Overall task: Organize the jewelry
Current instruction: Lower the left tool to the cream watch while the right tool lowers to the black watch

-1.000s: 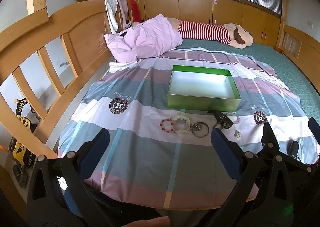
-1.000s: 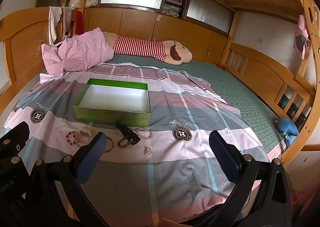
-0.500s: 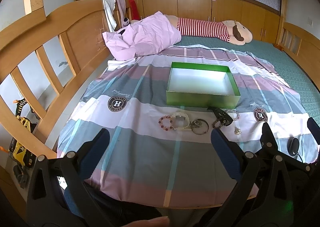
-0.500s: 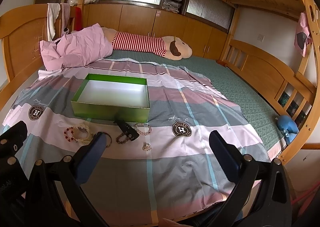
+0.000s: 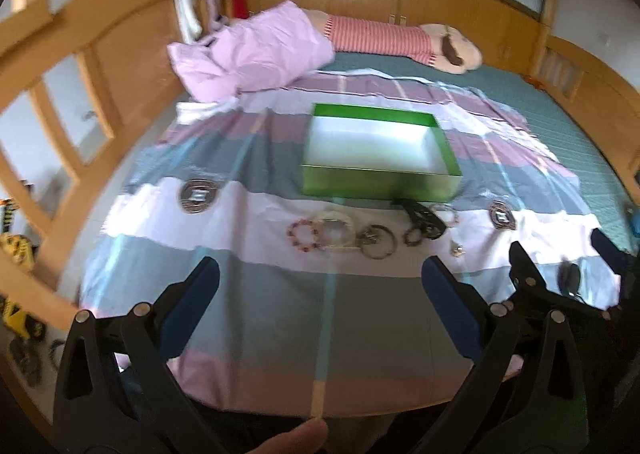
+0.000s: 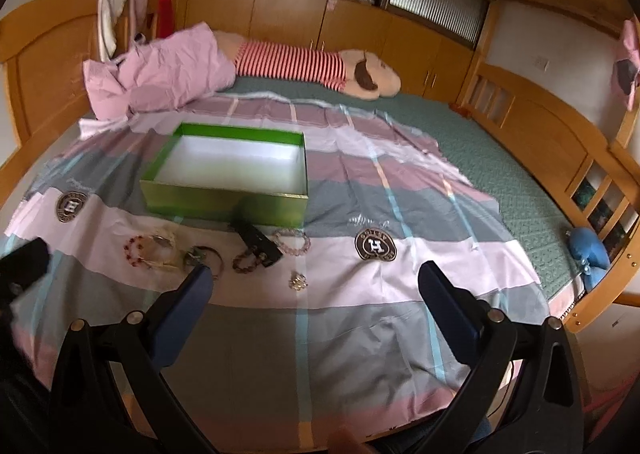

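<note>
While the jewelry lies in a loose row on the striped bedsheet (image 6: 340, 334), nothing holds it: a red bead bracelet (image 6: 135, 252) sits at the left end, touching a pale bangle (image 5: 334, 228), then a dark metal ring bracelet (image 5: 376, 240), a dark bead bracelet (image 6: 246, 260), a black clip-like piece (image 6: 256, 242) lying partly over it, a pale pink bead bracelet (image 6: 294, 242) just beside that, and a small sparkly piece (image 6: 298, 280) apart on the near side. Just behind the row stands an open green box (image 6: 224, 201) with a white inside and nothing in it; the black piece reaches almost to its front wall. Nothing lies between the row and the box.

Both tools hang over the near edge of the bed, well short of the jewelry. The left gripper (image 5: 320, 278) is spread wide with only sheet between its blue fingers. The right gripper (image 6: 312, 282) is likewise spread wide and bare; in its own view the left finger's tip overlaps the dark ring bracelet, though whether it touches cannot be told. A fingertip (image 5: 296, 440) shows at the bottom of the left view.

Farther off, a pink pillow (image 6: 168, 69) and a long striped plush toy (image 6: 320, 67) lie at the head, on a green mattress cover (image 6: 500, 157). Wooden bed rails (image 6: 552, 141) ring it all, and a blue object (image 6: 590, 250) sits by the right rail.
</note>
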The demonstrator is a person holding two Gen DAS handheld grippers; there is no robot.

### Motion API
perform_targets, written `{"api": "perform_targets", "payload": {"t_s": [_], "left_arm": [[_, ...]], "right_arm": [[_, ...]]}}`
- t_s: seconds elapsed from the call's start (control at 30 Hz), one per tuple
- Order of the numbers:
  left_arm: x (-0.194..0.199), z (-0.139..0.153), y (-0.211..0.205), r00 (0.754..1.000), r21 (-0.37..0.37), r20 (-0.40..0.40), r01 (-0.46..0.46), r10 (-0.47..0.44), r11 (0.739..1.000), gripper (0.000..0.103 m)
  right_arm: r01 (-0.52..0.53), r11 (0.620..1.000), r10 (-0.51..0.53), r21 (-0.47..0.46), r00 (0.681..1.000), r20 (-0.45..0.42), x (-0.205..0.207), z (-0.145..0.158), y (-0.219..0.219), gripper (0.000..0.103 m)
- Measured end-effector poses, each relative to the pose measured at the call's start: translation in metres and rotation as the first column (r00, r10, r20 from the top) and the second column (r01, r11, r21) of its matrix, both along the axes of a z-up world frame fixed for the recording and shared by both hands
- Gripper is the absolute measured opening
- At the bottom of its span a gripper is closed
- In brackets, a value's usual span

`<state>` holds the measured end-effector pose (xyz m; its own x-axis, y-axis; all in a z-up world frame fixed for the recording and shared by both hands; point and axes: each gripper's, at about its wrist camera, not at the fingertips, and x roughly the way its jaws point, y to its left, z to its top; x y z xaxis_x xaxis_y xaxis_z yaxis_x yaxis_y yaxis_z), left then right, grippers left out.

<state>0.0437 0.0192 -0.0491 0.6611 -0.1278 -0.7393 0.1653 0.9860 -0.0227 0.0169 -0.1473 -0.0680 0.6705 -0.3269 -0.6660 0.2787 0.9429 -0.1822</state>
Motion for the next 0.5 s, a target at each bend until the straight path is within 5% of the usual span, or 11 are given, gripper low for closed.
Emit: {"api": "perform_targets", "payload": {"t_s": [0.07,0.13,0.23,0.33,0.4,0.5], "left_arm": [[0.018,-0.011,0.0,0.998,-0.016,-0.037,0.045,-0.045,0.999,0.099],[0.037,-0.024,-0.002,0.993,-0.016,-0.085,0.078,-0.079,0.997,0.095],[0.066,-0.048,-0.009,0.979,0.01,-0.17,0.119,-0.116,0.993,0.069],[0.097,-0.075,-0.012,0.949,-0.011,-0.281,0.143,-0.14,0.99,0.042],[0.121,-0.091,-0.012,0.924,-0.041,-0.354,0.138,-0.144,0.99,0.042],[0.148,-0.102,-0.013,0.92,-0.029,-0.373,0.116,-0.119,0.993,0.046]], "right_arm": [[0.003,1.0,-0.002,0.024,0.999,-0.043,0.013,-0.013,-0.011,0.1],[0.002,0.996,0.008,0.094,0.994,-0.111,0.028,-0.028,-0.026,0.089],[0.009,0.98,0.03,0.199,0.981,-0.191,0.051,-0.048,-0.046,0.057],[0.009,0.971,0.05,0.239,0.97,-0.238,0.076,-0.058,-0.057,0.048],[-0.02,0.971,0.087,0.238,0.958,-0.273,0.097,-0.061,-0.058,0.048],[-0.08,0.971,0.149,0.227,0.94,-0.306,0.119,-0.066,-0.052,0.048]]}}
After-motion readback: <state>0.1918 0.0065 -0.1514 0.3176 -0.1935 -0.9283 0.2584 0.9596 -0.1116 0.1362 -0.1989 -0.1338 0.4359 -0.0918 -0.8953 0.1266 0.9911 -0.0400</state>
